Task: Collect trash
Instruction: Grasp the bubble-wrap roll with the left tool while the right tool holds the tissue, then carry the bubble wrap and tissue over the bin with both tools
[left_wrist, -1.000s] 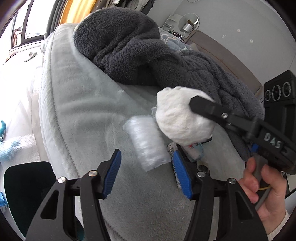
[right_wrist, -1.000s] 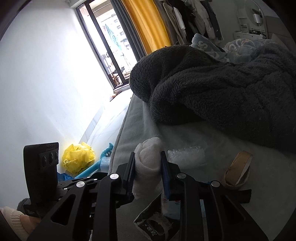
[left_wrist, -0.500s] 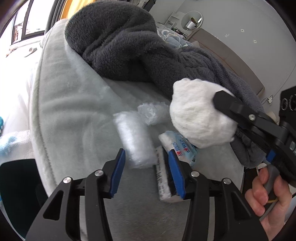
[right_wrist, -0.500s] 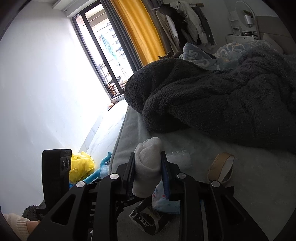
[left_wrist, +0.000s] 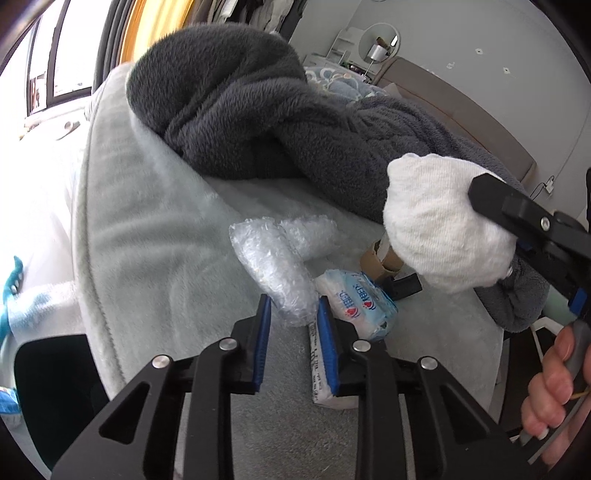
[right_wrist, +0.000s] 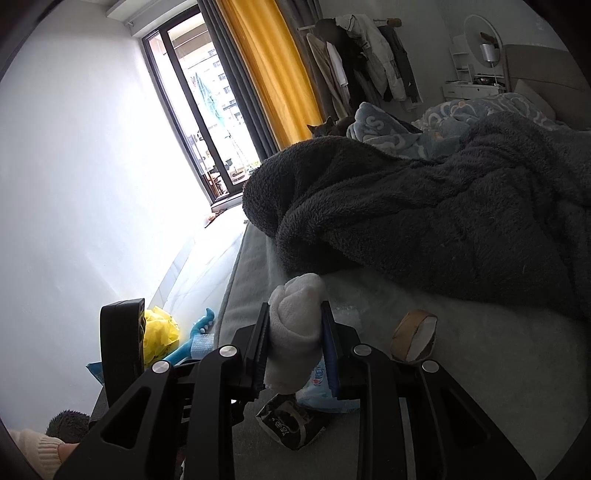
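Observation:
A clear bubble-wrap roll (left_wrist: 269, 262) lies on the pale bed cover (left_wrist: 147, 240). My left gripper (left_wrist: 291, 314) is closing on it, and its blue pads press the roll's near end from both sides. A second bubble-wrap piece (left_wrist: 310, 232) lies just behind. My right gripper (right_wrist: 293, 332) is shut on a white wadded cloth (right_wrist: 295, 332), held above the bed; in the left wrist view the same white cloth (left_wrist: 443, 229) hangs at the right. Under it lie a blue-white tissue pack (left_wrist: 354, 302), a tape roll (right_wrist: 413, 336) and a crumpled black wrapper (right_wrist: 288, 421).
A dark grey fleece blanket (left_wrist: 258, 110) is heaped across the bed behind the trash. A yellow bag (right_wrist: 159, 336) and a blue toy (right_wrist: 195, 332) lie on the floor by the bed's left edge. A person's hand (left_wrist: 554, 387) grips the right handle.
My left jaws narrowed from wide apart to pressing on the bubble-wrap roll. The right gripper rose with the white cloth, uncovering the tissue pack and tape roll.

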